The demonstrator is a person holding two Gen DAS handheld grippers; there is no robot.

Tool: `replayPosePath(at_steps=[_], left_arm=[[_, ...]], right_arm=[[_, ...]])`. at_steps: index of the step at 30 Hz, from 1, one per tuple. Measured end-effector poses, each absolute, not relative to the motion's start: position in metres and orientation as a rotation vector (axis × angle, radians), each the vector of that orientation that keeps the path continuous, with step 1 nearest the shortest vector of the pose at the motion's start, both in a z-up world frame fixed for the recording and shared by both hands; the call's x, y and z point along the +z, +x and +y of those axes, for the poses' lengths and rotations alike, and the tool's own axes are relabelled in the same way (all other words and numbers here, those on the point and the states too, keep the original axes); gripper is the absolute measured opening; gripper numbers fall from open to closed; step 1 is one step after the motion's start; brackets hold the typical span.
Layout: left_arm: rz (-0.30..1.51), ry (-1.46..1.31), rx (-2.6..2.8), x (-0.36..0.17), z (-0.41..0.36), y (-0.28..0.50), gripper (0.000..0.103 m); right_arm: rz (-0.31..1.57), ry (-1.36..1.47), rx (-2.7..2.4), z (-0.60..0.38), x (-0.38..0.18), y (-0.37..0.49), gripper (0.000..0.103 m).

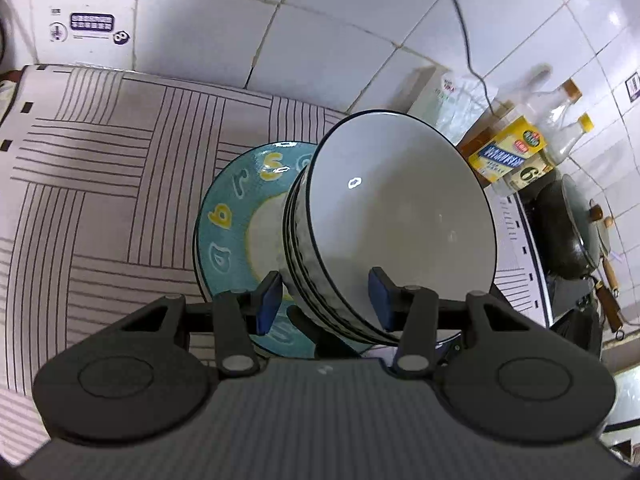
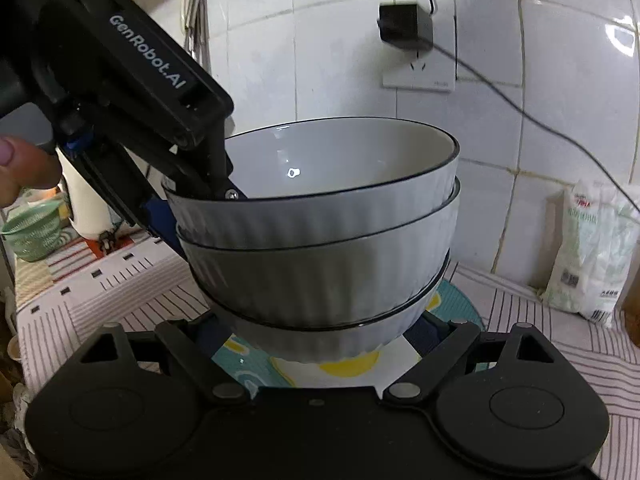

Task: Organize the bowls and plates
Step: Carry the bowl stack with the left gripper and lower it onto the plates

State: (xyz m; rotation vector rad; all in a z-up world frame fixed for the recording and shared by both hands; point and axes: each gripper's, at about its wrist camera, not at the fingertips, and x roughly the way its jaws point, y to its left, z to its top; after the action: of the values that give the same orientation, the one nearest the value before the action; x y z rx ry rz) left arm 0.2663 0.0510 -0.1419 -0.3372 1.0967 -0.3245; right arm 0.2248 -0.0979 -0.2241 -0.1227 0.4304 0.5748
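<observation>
A stack of three grey ribbed bowls (image 2: 320, 248) with dark rims stands on a teal plate (image 2: 256, 364) with yellow and white patterns. It also shows in the left wrist view (image 1: 400, 216), over the teal plate (image 1: 232, 232). My left gripper (image 1: 326, 300) straddles the near rim of the bowls, one pad outside and one inside, jaws wide apart; it shows in the right wrist view (image 2: 192, 204) too. My right gripper (image 2: 320, 332) straddles the bottom bowl's base, its fingertips mostly hidden.
A striped cloth (image 1: 120, 168) covers the counter. Oil bottles (image 1: 532, 140), a dark wok (image 1: 568, 232) and a white bag (image 2: 592, 252) stand along the tiled wall. A green cup (image 2: 34, 232) sits at the left. A plug and cable (image 2: 404, 24) hang on the wall.
</observation>
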Motion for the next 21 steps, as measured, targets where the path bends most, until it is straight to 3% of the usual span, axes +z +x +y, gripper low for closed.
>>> replayPosePath(at_steps=[21], left_arm=[[1.138, -0.238, -0.359, -0.170, 0.044, 0.291, 0.045]], right_arm=[[0.532, -0.122, 0.482, -0.092, -0.250, 0.248, 0.092]])
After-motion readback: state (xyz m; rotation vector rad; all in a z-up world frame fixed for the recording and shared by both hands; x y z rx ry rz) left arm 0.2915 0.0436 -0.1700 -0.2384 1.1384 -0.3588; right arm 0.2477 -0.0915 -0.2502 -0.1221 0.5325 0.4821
